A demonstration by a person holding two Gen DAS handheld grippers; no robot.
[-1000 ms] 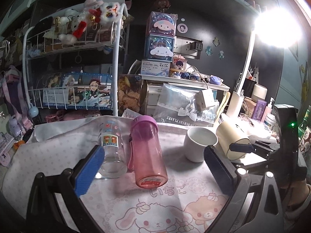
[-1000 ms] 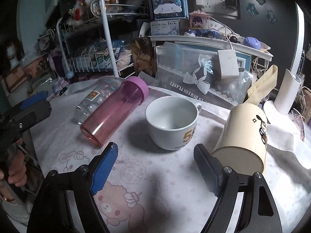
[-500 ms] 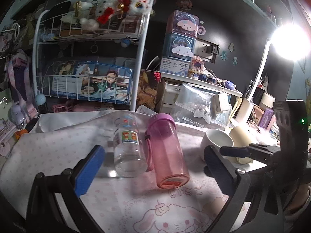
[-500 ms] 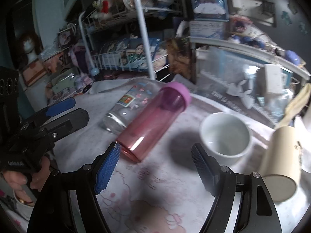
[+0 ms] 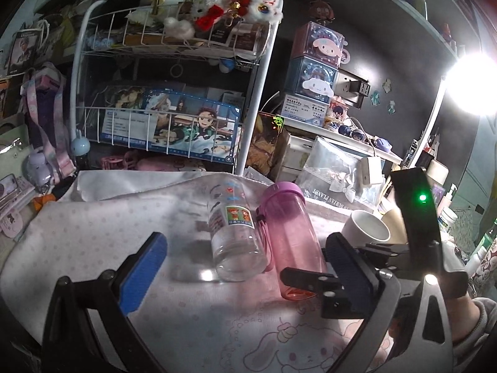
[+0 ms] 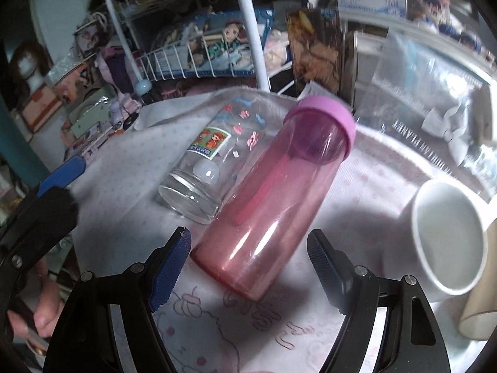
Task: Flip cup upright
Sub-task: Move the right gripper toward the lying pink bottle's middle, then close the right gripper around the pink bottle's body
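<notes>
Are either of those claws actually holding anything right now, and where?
Nothing is held. The right claw is open around the base end of the lying pink bottle, not closed on it. The left claw is open before the clear glass.

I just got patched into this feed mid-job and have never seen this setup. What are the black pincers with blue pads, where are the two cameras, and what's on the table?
There is no robot arm: a person holds one two-finger gripper in each hand, and a fisheye camera on each looks forward along its fingers. In the left wrist view the left gripper is open and holds nothing; the black device at its right side is the right gripper seen from outside. The right wrist view shows the right gripper, open too, its fingers either side of the base of the pink bottle, not closed on it. That bottle lies on its side on a cartoon-print cloth, beside a clear glass bottle, also lying down. A white mug stands upright to the right.
</notes>
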